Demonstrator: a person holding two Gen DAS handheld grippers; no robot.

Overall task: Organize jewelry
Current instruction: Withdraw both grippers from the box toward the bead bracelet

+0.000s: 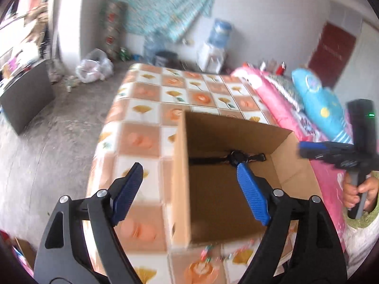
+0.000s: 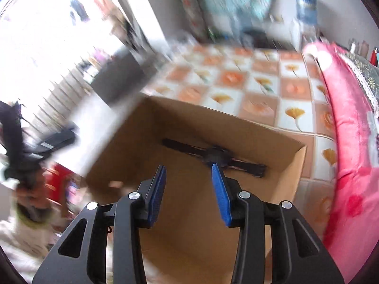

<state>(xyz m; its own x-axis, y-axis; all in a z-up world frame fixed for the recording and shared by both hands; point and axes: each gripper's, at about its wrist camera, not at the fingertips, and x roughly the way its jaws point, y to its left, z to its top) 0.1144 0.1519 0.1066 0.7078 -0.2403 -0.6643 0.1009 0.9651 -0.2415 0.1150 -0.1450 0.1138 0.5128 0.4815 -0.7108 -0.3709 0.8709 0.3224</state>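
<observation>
Cardboard, plain and brown, made up the open box (image 1: 227,189) that sat on a table (image 1: 165,90) covered in a checked cloth of orange and white squares printed with flowers. On the bottom of the box, near its far wall, lay a black wristwatch (image 1: 234,157), its strap stretched out flat to either side of the round case. Nothing else showed inside the box.

The left hand-held gripper (image 1: 187,184) hung above the box's near left corner with its blue pads spread wide; one pad was over the cloth outside the box wall, the other over the inside, and nothing was between them. The right hand-held gripper (image 2: 189,184) pointed down into the box from the near side, its jaws part-way apart and empty, with the watch lying beyond its fingertips and not touched by them. In the left wrist view that same right tool appeared at the right edge, its handle held in a hand (image 1: 360,194) with a green cuff at the wrist.

Just in front of the box, on the cloth, lay a few small coloured pieces (image 1: 208,253), too blurred to tell what they were. A pink quilt (image 2: 350,142) was heaped along the table's right side, and a water dispenser (image 1: 215,47) stood by the far wall.
</observation>
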